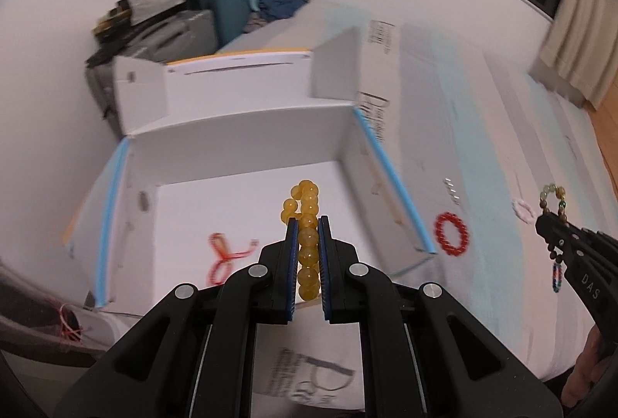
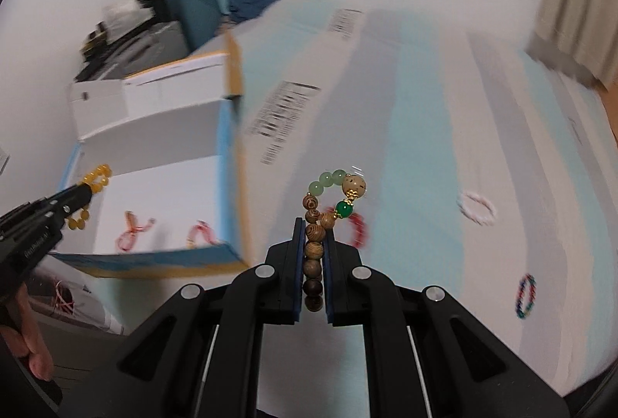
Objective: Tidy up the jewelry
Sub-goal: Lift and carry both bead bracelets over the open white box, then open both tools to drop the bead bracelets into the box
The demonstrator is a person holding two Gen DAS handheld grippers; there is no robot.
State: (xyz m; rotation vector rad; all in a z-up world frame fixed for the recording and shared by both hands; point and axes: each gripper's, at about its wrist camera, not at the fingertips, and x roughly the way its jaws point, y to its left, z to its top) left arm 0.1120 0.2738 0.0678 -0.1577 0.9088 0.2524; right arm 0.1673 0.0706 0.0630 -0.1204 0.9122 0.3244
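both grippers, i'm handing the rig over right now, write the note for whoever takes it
Left gripper: shut on the yellow bracelet, held over the open white box.
Right gripper: shut on the wooden bracelet, over the table.
Done: red cord pieces already lie in the box.
Left: drop both held bracelets in, then collect the red bracelet, white bracelet and multicolored bracelet from the table.
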